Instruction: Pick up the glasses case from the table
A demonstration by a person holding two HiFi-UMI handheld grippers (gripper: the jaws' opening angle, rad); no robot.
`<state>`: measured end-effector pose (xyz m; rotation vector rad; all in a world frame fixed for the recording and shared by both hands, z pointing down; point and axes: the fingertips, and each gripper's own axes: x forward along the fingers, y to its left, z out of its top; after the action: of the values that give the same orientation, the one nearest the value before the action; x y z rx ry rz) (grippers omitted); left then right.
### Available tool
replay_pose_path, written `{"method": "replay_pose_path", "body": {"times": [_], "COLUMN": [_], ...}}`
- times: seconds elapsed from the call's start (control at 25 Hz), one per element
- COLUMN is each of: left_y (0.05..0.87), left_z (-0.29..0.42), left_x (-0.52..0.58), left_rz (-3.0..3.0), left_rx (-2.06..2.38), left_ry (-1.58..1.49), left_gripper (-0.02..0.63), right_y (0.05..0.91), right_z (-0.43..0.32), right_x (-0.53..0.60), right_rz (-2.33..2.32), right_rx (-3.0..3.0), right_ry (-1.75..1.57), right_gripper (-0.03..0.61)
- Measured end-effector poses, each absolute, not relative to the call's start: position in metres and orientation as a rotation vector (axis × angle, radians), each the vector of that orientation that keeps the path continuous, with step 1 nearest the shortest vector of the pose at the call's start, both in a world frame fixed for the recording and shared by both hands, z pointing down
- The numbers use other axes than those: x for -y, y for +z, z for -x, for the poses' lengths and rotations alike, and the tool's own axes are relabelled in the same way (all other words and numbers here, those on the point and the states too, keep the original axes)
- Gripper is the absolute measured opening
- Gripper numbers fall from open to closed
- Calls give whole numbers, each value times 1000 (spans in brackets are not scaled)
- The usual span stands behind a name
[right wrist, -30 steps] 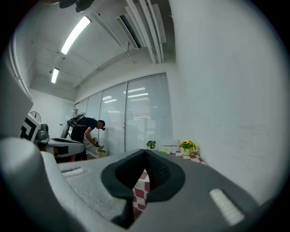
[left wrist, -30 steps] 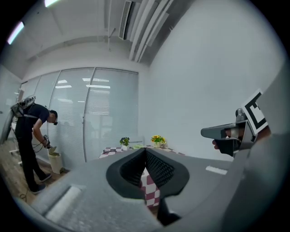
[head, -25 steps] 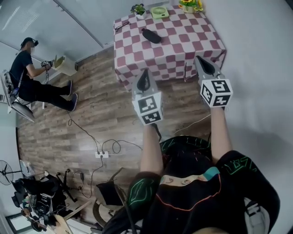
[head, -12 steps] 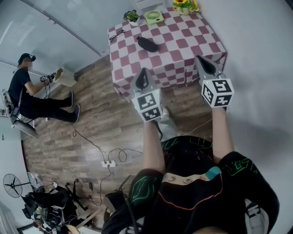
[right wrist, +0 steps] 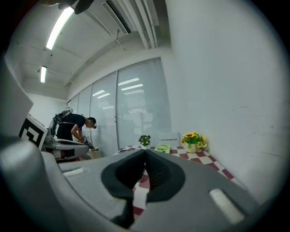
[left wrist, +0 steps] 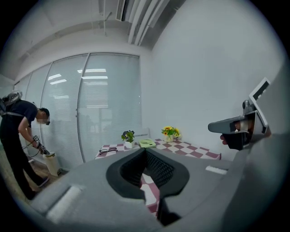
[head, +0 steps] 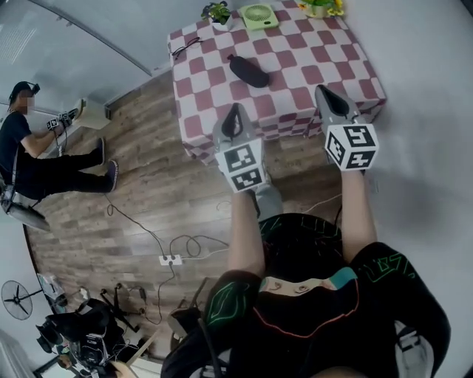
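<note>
The black oval glasses case (head: pixel 247 71) lies on the red-and-white checked table (head: pixel 325 66), toward its middle left. My left gripper (head: pixel 235 111) hovers over the table's near edge, short of the case, jaws shut and empty. My right gripper (head: pixel 324 93) is level with it over the near right part of the table, also shut and empty. In the left gripper view the shut jaws (left wrist: pixel 145 150) point at the table and hide the case; the right gripper (left wrist: pixel 235 129) shows beside them. The right gripper view has its shut jaws (right wrist: pixel 146 152) aimed at the table too.
At the table's far edge stand a small potted plant (head: pixel 218 12), a green fan (head: pixel 259 15) and sunflowers (head: pixel 324 6); a pair of glasses (head: pixel 185 49) lies at the far left. A person (head: pixel 29 148) works at left. Cables and a power strip (head: pixel 170 259) cross the wooden floor.
Both grippers have moved forward together toward the table, which now looks closer and larger. Their jaws stayed shut. The case has not moved.
</note>
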<state>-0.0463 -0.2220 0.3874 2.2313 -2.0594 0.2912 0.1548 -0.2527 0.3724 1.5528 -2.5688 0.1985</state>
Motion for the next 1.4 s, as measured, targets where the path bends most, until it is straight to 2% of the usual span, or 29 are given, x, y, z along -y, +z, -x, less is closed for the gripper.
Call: {"method": "replay_pose_path", "body": {"times": [0.36, 0.68, 1.4], "left_y": [426, 443, 480], "left_z": [146, 165, 170], "left_x": [293, 345, 383], "left_rz": [-2029, -2040, -1940], "left_rx": [2087, 2020, 1991], "left_ry": [258, 236, 261], "left_gripper": [9, 9, 9], "right_y": [395, 402, 475], "right_z": [-74, -16, 26], "right_x": [337, 384, 424], "right_rz": [-1445, -1339, -1025], "right_rx": [2526, 2493, 2339], "right_ry": [213, 164, 197], "right_gripper": [5, 3, 5]}}
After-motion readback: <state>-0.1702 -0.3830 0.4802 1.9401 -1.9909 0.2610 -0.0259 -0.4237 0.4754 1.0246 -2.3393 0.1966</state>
